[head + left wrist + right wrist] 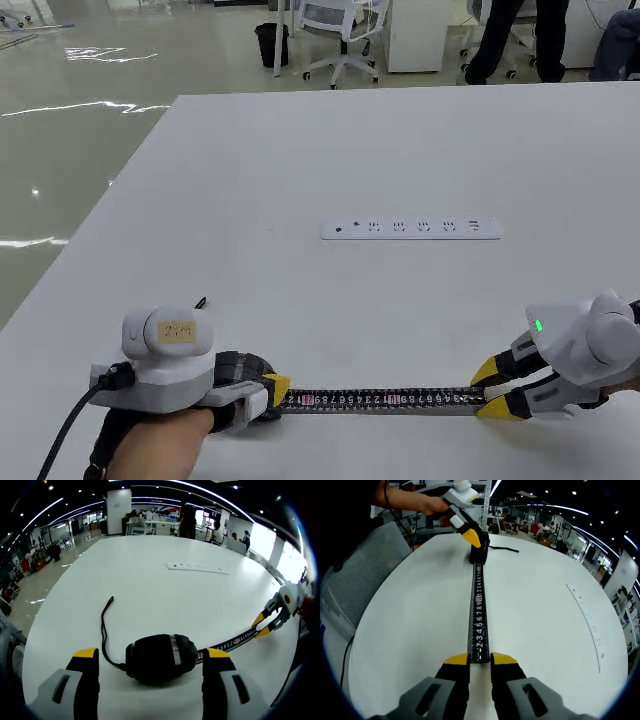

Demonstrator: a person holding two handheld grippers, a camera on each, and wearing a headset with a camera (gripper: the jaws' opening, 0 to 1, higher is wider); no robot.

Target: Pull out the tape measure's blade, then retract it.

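The black tape measure case [160,657] rests on the white table [300,180], and my left gripper [152,655] is shut on it, one yellow-tipped finger on each side. In the head view that gripper [262,392] is at the lower left with the case [245,368]. The black blade [385,399] runs flat along the table to the right. My right gripper [490,389] is shut on its end. In the right gripper view the jaws [480,659] pinch the blade tip, and the blade [479,615] leads away to the case [479,552].
A white power strip [411,228] lies mid-table beyond the blade. The case's black lanyard [104,625] trails on the table to its left. Office chairs and a standing person are past the far edge. The table's left edge drops to a shiny floor.
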